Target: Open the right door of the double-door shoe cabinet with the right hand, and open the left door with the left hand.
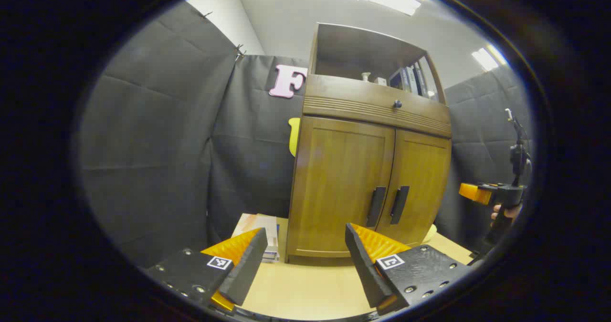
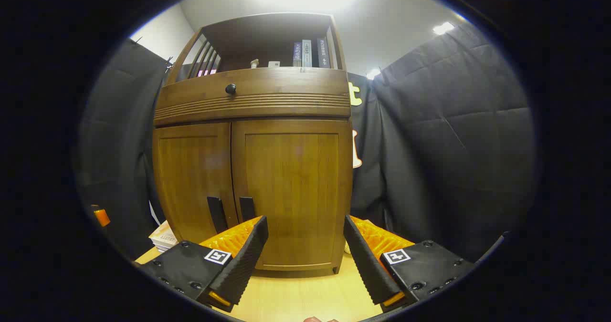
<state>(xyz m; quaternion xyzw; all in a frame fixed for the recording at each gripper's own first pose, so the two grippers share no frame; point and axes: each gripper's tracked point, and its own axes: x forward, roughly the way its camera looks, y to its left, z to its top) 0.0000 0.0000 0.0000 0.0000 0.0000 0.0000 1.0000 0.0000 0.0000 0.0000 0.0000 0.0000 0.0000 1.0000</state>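
The shoe cabinet (image 1: pixel 367 169) stands on the table (image 1: pixel 305 288), its two doors shut, two dark handles (image 1: pixel 387 205) side by side at the middle seam. Left gripper (image 1: pixel 305 260) and right gripper (image 2: pixel 305 257) both face it, jaws open, holding nothing.

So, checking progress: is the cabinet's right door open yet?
Shut. The right door sits flush beside the left door, its handle untouched.
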